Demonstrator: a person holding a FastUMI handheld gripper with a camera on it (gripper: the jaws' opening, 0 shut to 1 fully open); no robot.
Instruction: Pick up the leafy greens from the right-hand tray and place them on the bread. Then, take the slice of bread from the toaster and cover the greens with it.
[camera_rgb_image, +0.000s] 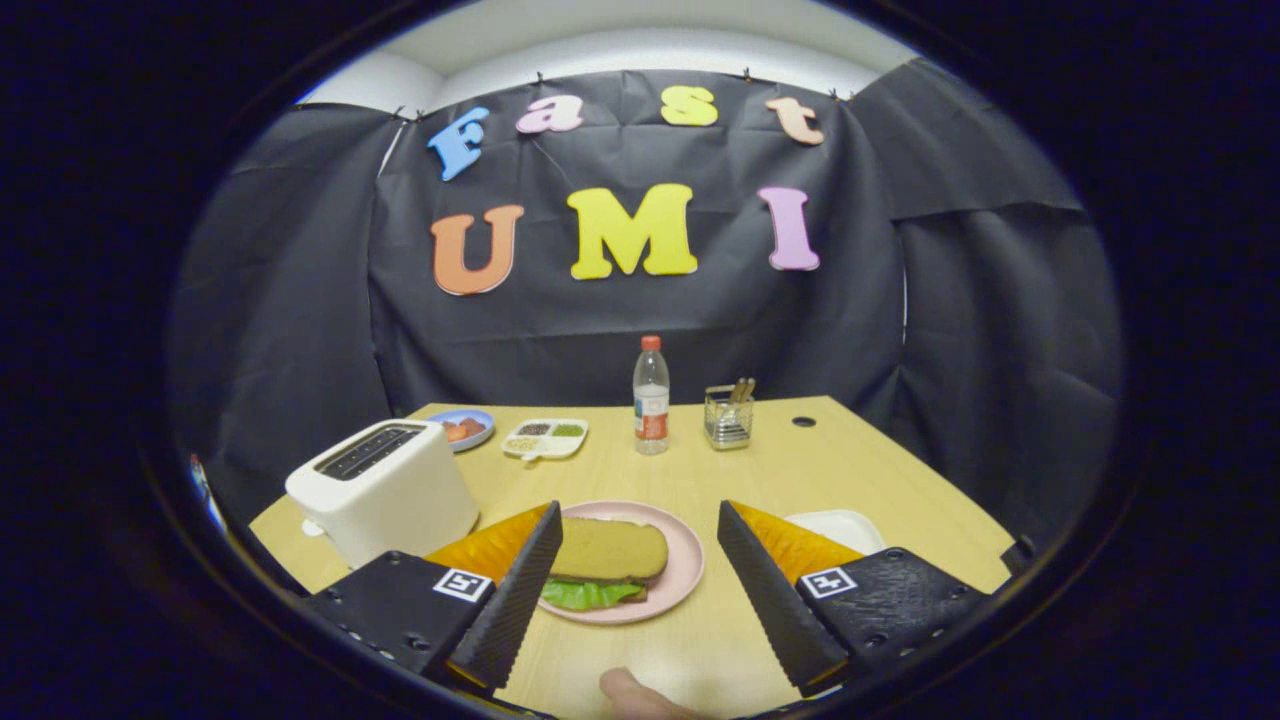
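Observation:
A pink plate (682, 560) lies on the wooden table just ahead of my fingers, slightly left of the midline. On it a brown bread slice (608, 549) covers leafy greens (588, 594), whose green edge sticks out at the near side. The lower slice is mostly hidden. My gripper (635, 545) is open, its fingers wide apart and holding nothing, with the left fingertip overlapping the plate's left edge. A white toaster (385, 490) stands to the left beyond the left finger. A white tray (840, 527) peeks out behind the right finger.
At the back of the table stand a water bottle (651, 398), a wire holder with utensils (729, 416), a white divided dish (545, 438) and a blue plate with food (463, 428). A person's fingertip (630, 693) shows below, between the fingers.

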